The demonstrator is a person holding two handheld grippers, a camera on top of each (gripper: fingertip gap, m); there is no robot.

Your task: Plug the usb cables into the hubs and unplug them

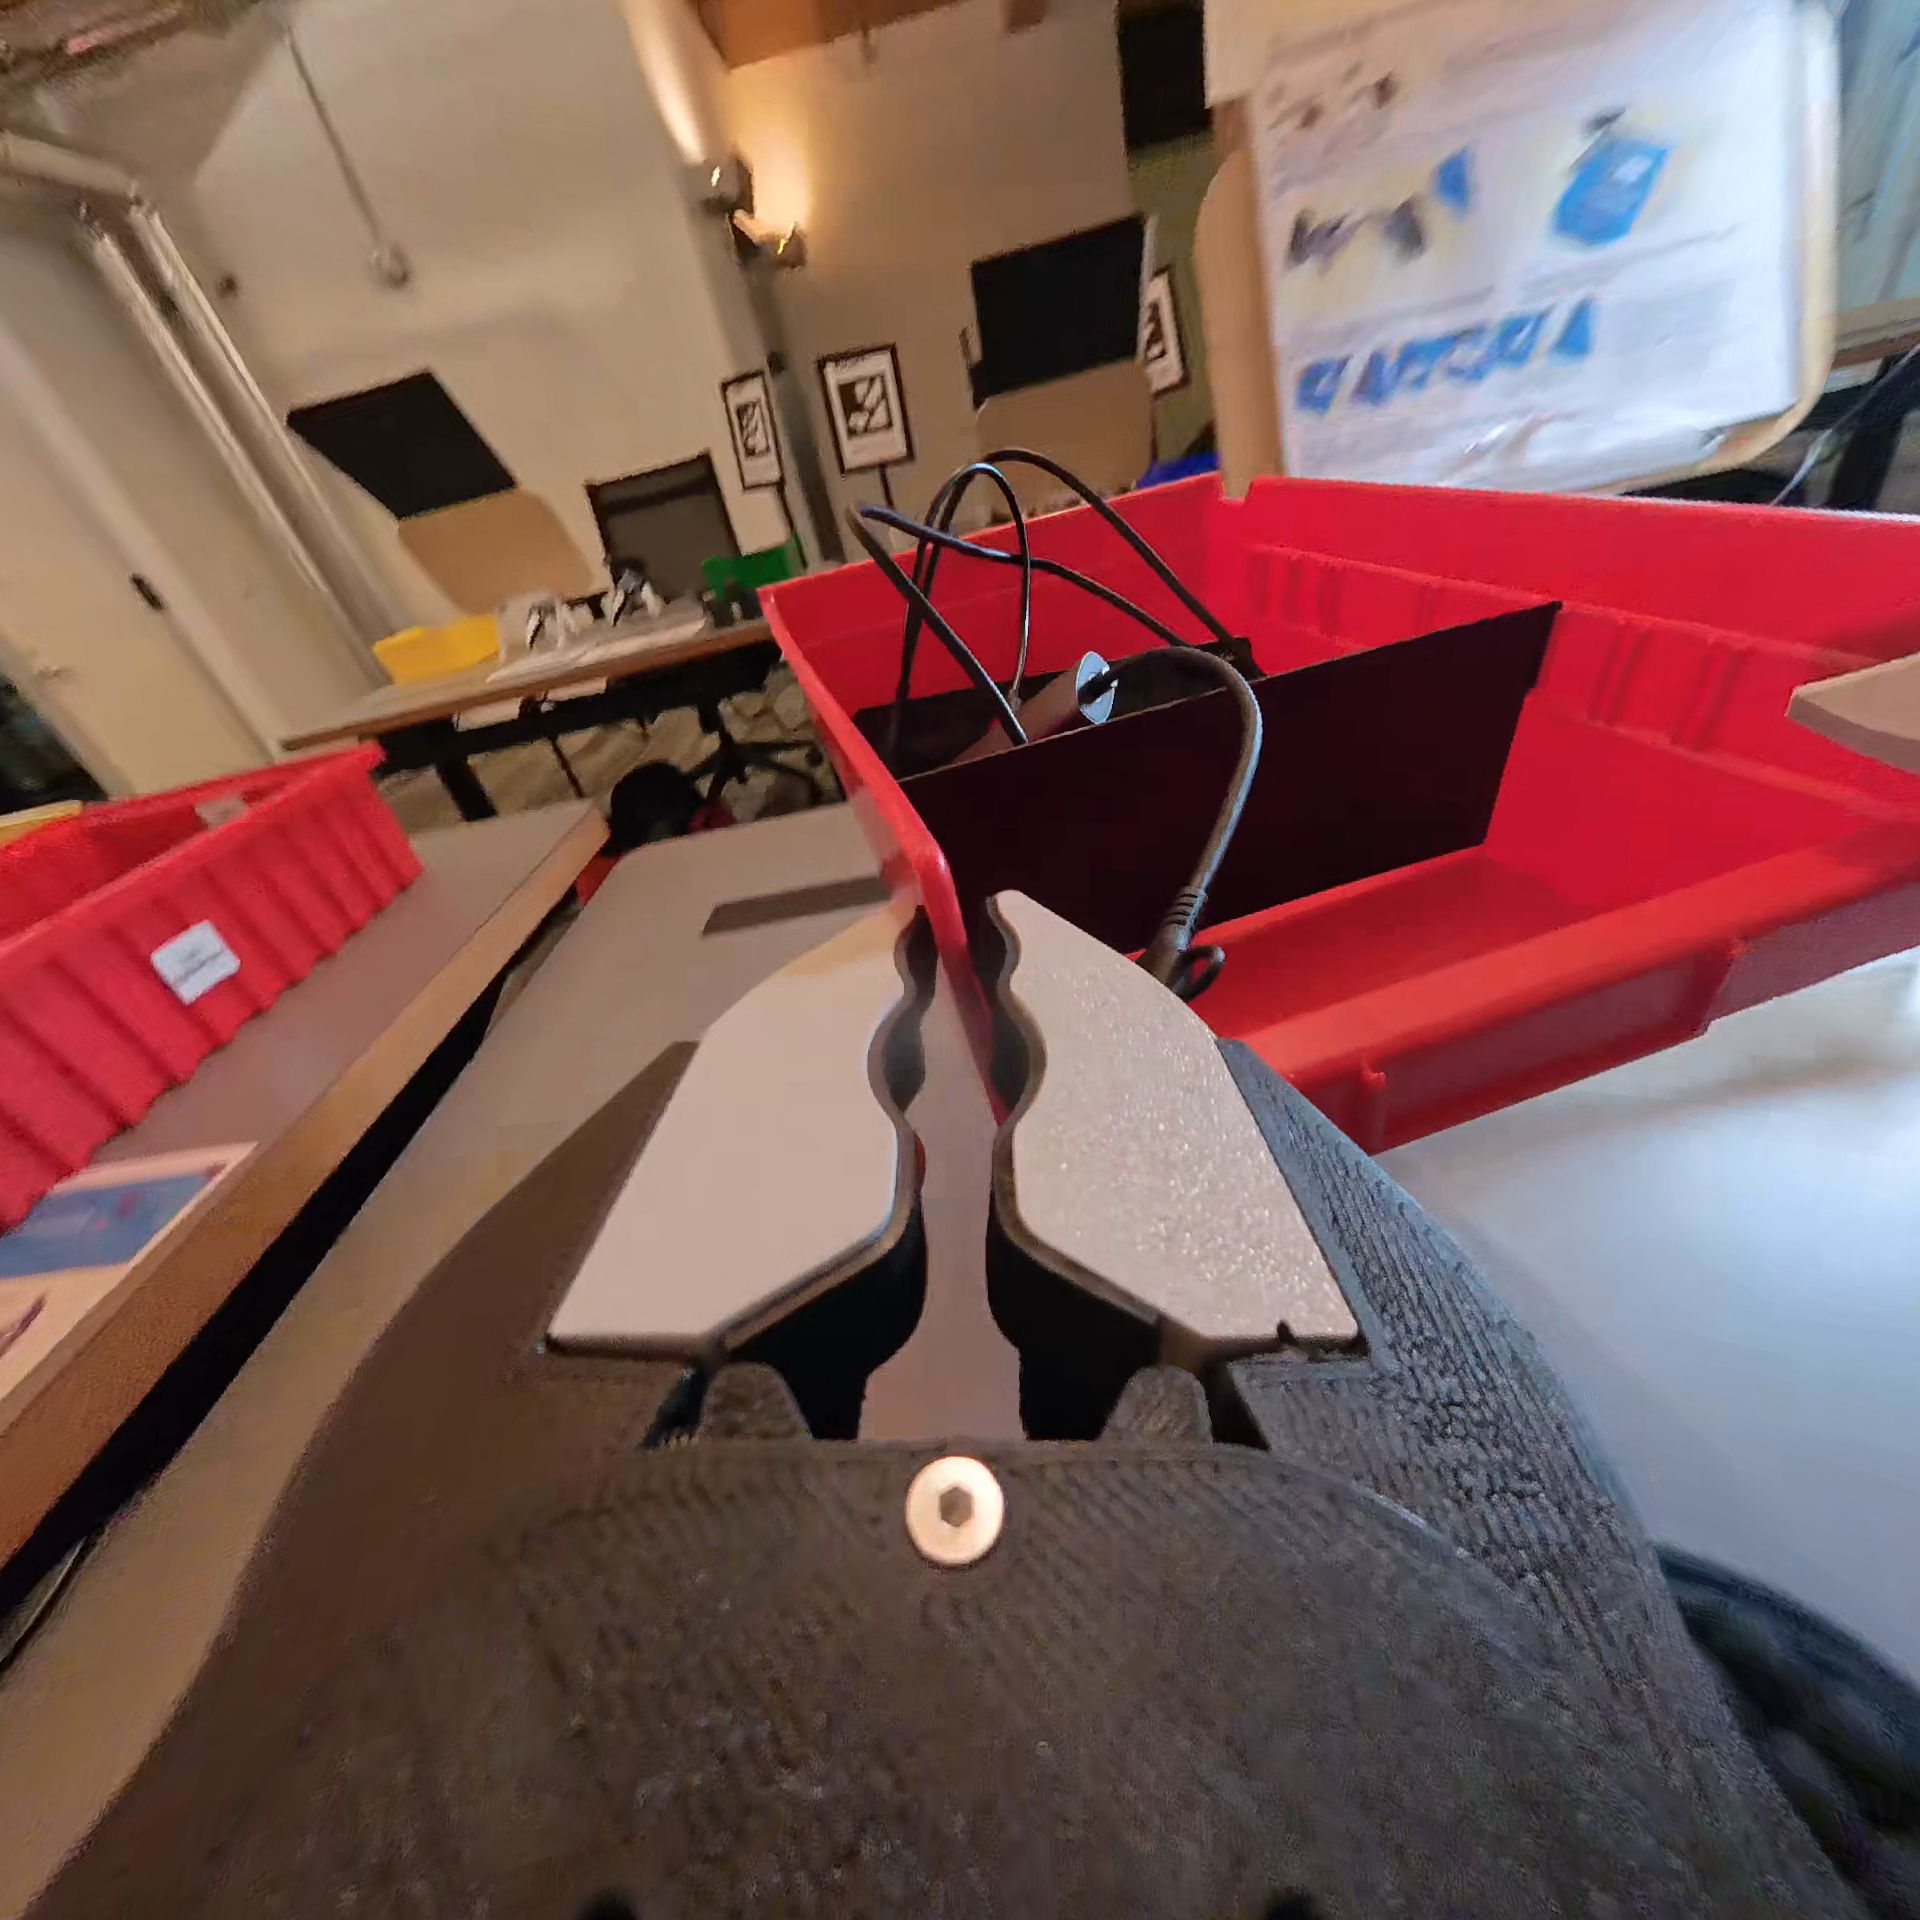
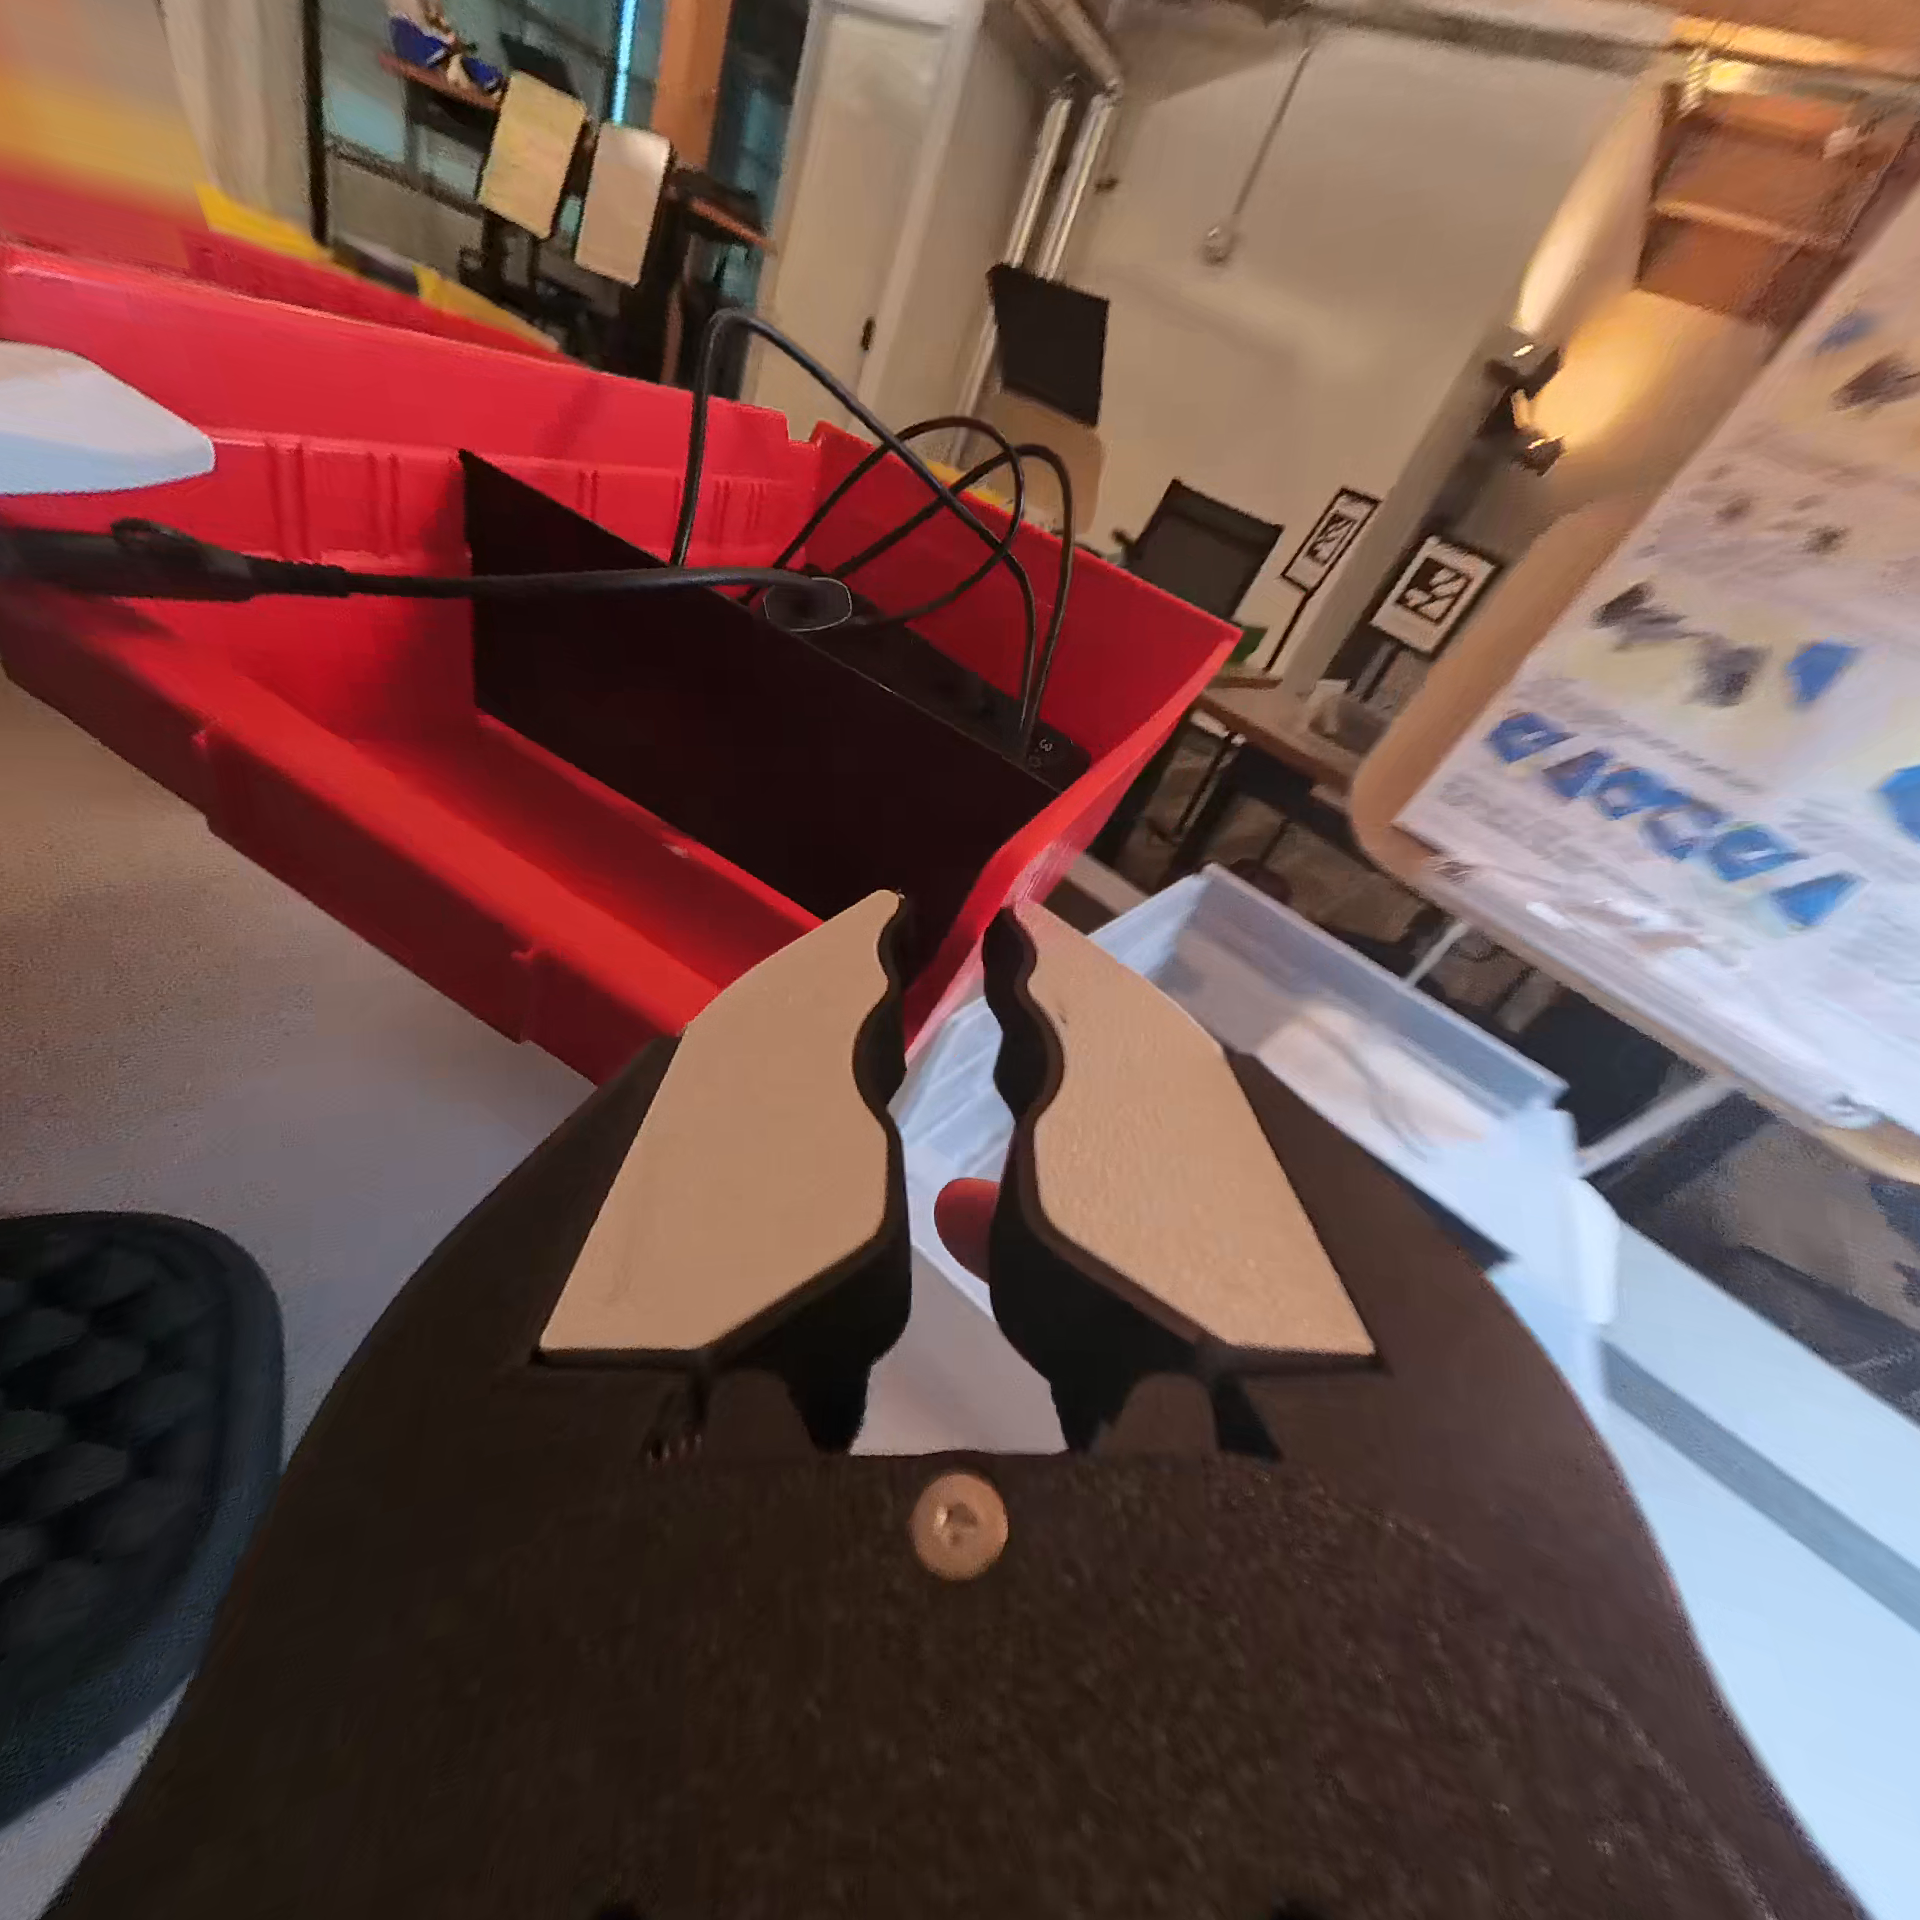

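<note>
Left gripper (image 1: pixel 958 925): I see its two grey-faced fingers drawn close, with only a narrow gap. The near left wall of the red bin runs through that gap; whether the pads press on it I cannot tell.
Right gripper (image 2: pixel 943 920): my fingers here stand a little apart, narrow, with nothing between the tips. They hang over the bin's right corner and the edge of the clear container.
Red bin (image 1: pixel 1558 935): a large open plastic bin on the pale table (image 1: pixel 1662 1299), tilted in both views.
Black divider (image 1: pixel 1351 790): an upright dark panel that splits the bin across into a near and a far compartment.
Hub (image 2: pixel 935 686): a long black block just behind the divider, in the far compartment, as I read it from the right wrist view.
USB cables (image 1: pixel 997 540): thin black leads loop up above the far compartment and drop back toward the hub.
Loose cable (image 1: pixel 1236 790): one thicker lead arches over the divider, and its moulded end lies in the near compartment, just beside my left fingers.
Clear container (image 2: pixel 1299 1018): a see-through tub right of the red bin.
Second red bin (image 1: pixel 187 935): a ribbed one on the neighbouring table, well apart to the left.
</note>
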